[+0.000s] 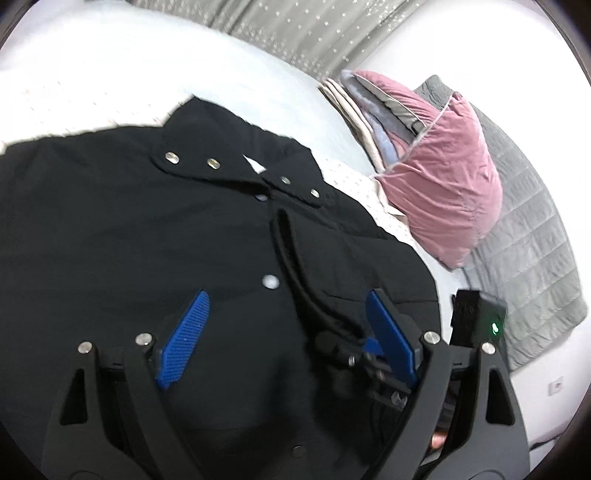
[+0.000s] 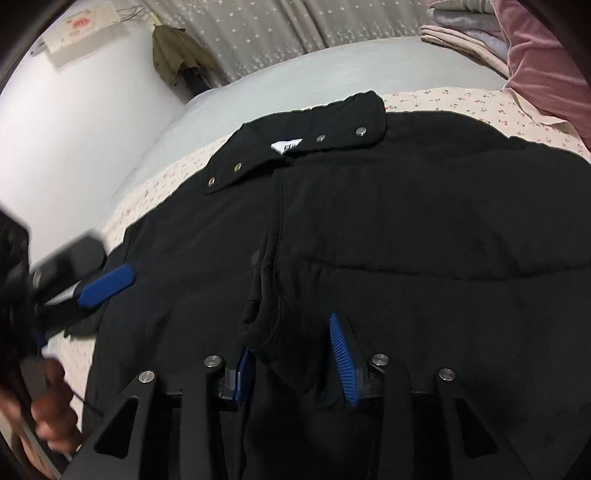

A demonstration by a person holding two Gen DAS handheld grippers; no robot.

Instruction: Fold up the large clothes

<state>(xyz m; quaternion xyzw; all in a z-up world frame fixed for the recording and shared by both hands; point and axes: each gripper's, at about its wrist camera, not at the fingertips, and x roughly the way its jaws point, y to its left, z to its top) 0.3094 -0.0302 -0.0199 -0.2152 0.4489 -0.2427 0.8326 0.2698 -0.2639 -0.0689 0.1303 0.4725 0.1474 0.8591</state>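
A large black jacket (image 1: 147,240) lies spread front up on the bed, its snap-button collar (image 1: 221,166) at the far side. My left gripper (image 1: 288,295) hovers over the jacket's chest with its blue pads wide apart and nothing between them. My right gripper (image 2: 290,334) is over the front opening of the jacket (image 2: 406,221), jaws partly apart. A loose fold of the placket (image 2: 273,332) hangs between its pads without being pinched. A blue finger (image 2: 105,282) of the left gripper shows at the jacket's left edge, with a hand (image 2: 51,406) below it.
A floral sheet (image 2: 443,103) covers the bed under the jacket. A pink pillow (image 1: 443,177), folded blankets (image 1: 354,107) and a grey quilt (image 1: 524,240) lie at the right. A starred curtain (image 1: 295,29) and an olive garment (image 2: 177,55) hang behind the bed.
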